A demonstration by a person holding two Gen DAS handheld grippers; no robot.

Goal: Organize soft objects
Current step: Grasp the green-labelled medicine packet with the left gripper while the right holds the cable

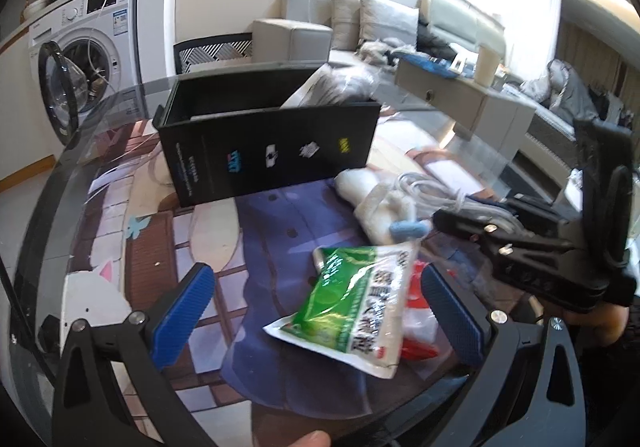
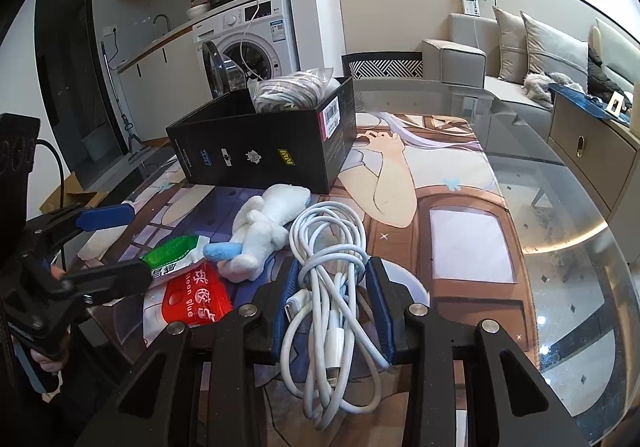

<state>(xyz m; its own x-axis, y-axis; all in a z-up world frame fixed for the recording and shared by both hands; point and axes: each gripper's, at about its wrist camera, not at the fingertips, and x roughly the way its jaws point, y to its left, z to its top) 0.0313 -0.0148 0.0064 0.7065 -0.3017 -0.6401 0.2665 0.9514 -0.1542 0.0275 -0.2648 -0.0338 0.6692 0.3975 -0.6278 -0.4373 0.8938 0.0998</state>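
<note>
Right claw (image 2: 332,307) clenched on white cable (image 2: 328,287), left claw (image 1: 316,311) released over green packet (image 1: 352,307).

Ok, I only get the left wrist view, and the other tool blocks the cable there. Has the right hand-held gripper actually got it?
Observer: Yes. The right hand-held gripper is shut on the white cable bundle, with a pad on each side.
Operator: And the red thing under the green packet?
Observer: The red packet is a flat sachet with "glue" printed on it, partly under the green packet.
Operator: Anything on the box's right end?
Observer: The black box has a barcode label there.
</note>
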